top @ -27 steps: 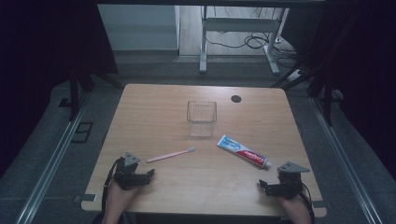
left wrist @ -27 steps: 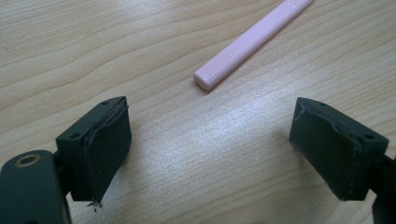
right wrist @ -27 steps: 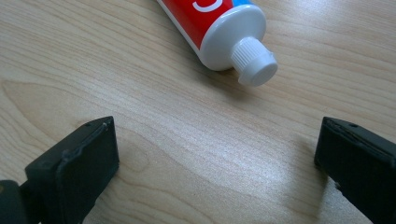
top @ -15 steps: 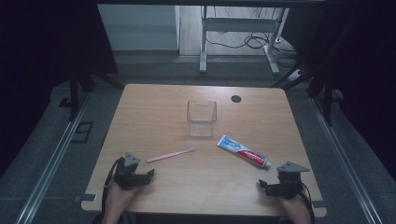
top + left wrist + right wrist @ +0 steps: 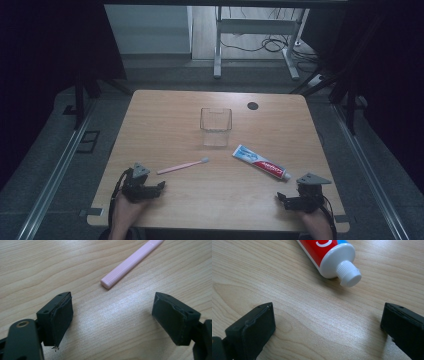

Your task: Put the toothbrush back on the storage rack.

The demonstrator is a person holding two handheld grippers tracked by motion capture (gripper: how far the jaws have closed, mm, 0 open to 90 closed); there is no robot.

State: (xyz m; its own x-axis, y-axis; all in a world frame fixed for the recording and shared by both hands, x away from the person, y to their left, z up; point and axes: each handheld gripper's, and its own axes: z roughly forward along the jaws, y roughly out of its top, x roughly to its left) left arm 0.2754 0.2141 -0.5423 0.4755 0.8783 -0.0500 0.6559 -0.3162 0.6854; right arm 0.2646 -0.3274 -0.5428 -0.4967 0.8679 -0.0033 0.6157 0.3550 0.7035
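Ahead, pink toothbrush [image 5: 131, 263] handle end just beyond wide-open left tool [image 5: 112, 320], toothpaste tube [image 5: 329, 257] cap just beyond wide-open right tool [image 5: 328, 332]

Pale wood-grain table [image 5: 165, 125], pink ribbed toothbrush [image 5: 182, 166], toothpaste tube [image 5: 261, 162] in white, red and blue with a white ridged cap [image 5: 348, 273], clear cup [image 5: 216, 126], black left gripper [image 5: 155, 187] and black right gripper [image 5: 285, 199] with grey top plates

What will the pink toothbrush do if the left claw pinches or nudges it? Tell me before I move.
The pink toothbrush is thin and lies flat on the table, so it will probably slide or spin rather than roll. It looks light; a nudge at the ribbed handle end may pivot it. The open left claw would likely need a low pinch.
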